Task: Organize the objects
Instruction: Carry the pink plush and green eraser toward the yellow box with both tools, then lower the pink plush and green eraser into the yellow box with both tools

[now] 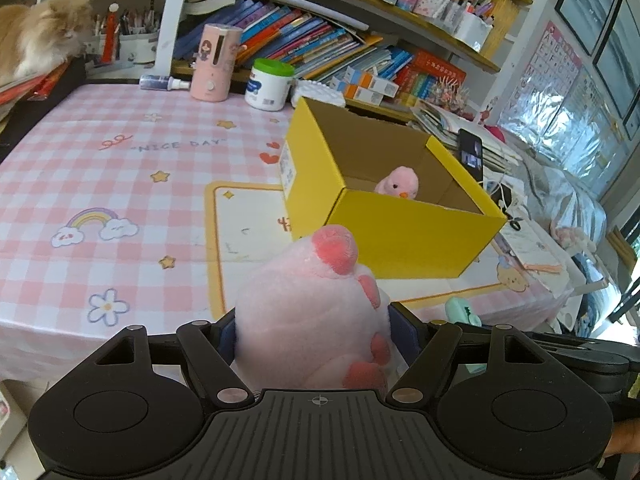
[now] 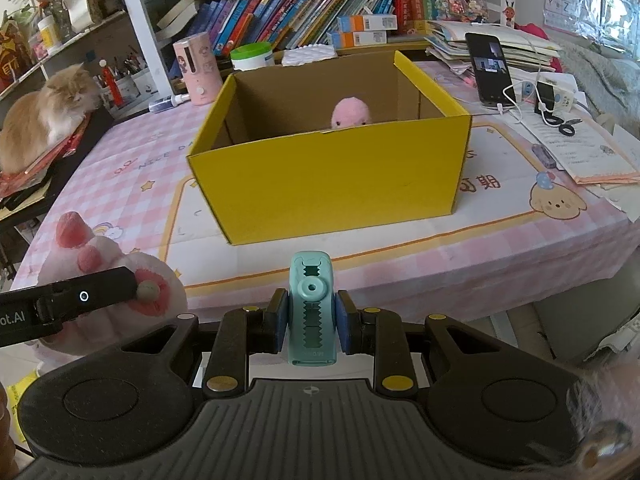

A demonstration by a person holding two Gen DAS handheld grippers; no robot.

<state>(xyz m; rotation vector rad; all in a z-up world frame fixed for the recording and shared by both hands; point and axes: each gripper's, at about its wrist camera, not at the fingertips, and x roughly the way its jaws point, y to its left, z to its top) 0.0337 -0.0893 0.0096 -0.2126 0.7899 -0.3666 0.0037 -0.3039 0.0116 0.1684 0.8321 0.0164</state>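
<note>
Clamped between the left gripper's (image 1: pixel 312 332) jaws sits a fluffy pale-pink plush paw with coral toe pads (image 1: pixel 316 320), held short of the table edge; moving right, the right gripper (image 2: pixel 311 322) squeezes an upright mint-green plastic sharpener (image 2: pixel 311 304) between its blue pads, and ahead on the pink checked tablecloth (image 2: pixel 500 248) stands the open yellow cardboard box (image 2: pixel 328 180) with a small pink plush chick (image 2: pixel 351 112) inside

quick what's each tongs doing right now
Left tongs: shut on the pink plush paw.
Right tongs: shut on the teal pencil sharpener.
</note>
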